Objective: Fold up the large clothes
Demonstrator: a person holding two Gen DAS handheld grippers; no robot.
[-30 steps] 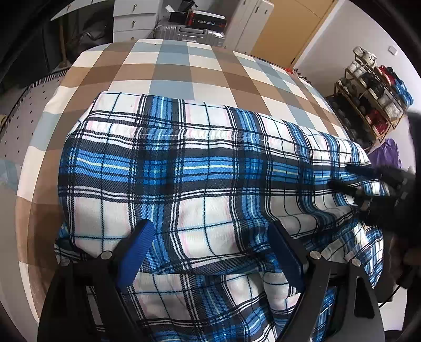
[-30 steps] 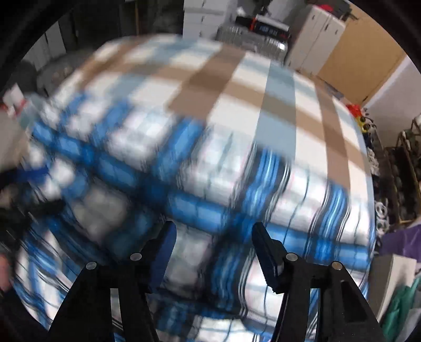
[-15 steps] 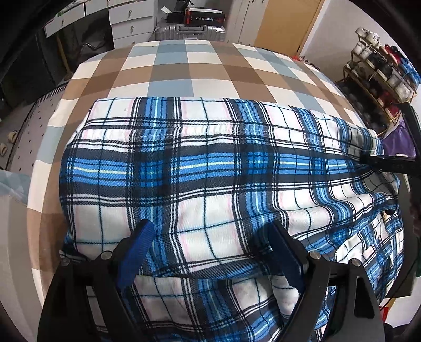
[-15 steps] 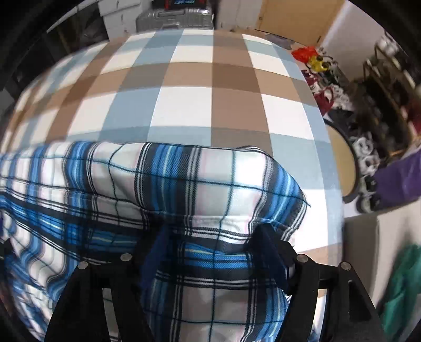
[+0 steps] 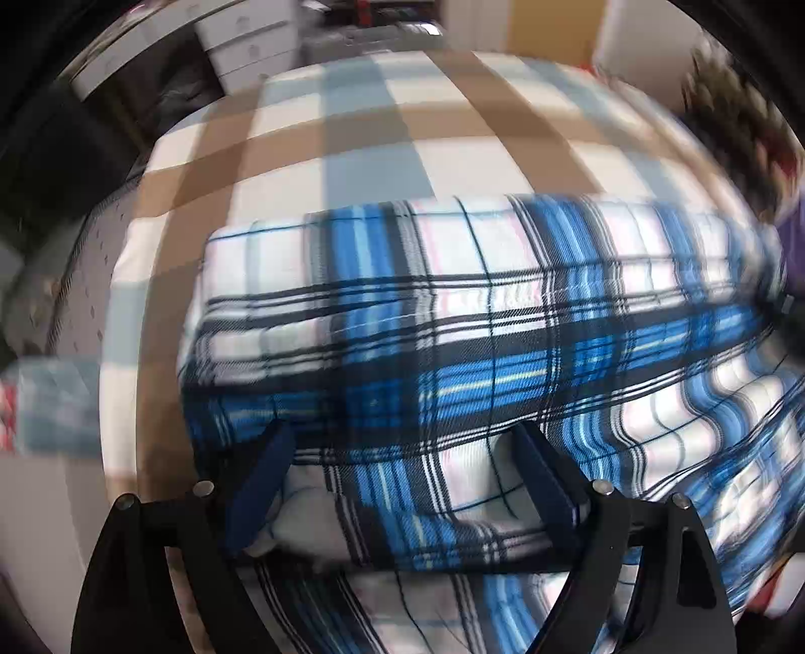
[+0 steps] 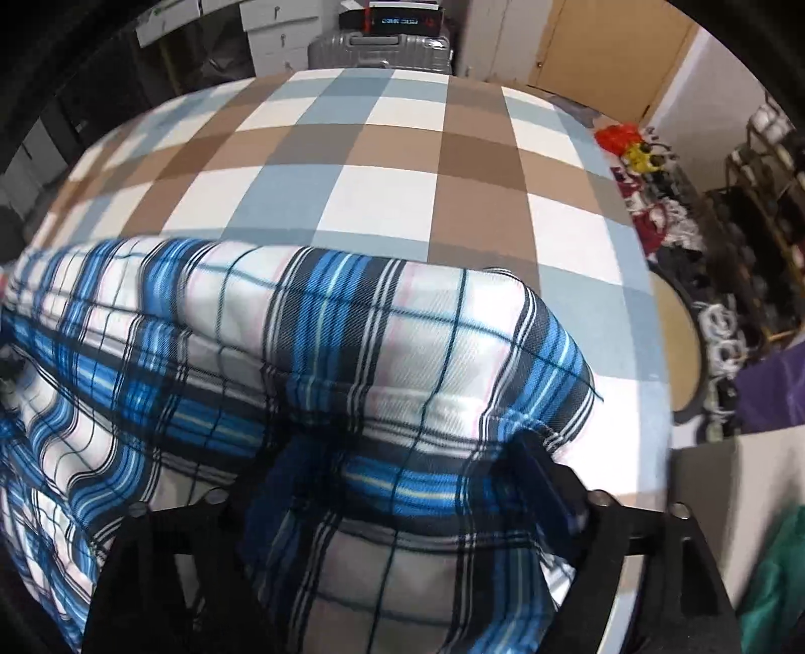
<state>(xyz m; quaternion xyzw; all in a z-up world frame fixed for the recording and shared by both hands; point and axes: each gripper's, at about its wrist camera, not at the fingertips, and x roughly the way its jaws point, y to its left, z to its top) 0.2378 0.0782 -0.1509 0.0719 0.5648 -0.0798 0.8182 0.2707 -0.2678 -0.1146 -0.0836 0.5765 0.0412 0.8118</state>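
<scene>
A large blue, white and black plaid garment (image 5: 478, 352) (image 6: 352, 352) lies folded across the near part of a table under a brown, grey-blue and white checked cloth (image 5: 377, 151) (image 6: 382, 191). My left gripper (image 5: 402, 442) hangs over the garment's left end, jaws wide apart, with a raised fold of plaid lying between the blue pads (image 5: 261, 483). My right gripper (image 6: 402, 453) stands over the garment's right corner. Its jaws are opening, plaid cloth lies between them, and the pads (image 6: 543, 483) do not press on it. The left wrist view is blurred.
Beyond the table's far edge stand a silver suitcase (image 6: 377, 48) and white drawers (image 5: 241, 45). To the right are a shoe rack (image 6: 754, 201), a purple cloth (image 6: 775, 392), a white box (image 6: 704, 503) and something green (image 6: 775, 578).
My right gripper swept right along the garment to its right corner, then spread its jaws wider. My left gripper shifted and rolled, and its view went blurred. The right gripper left the left wrist view.
</scene>
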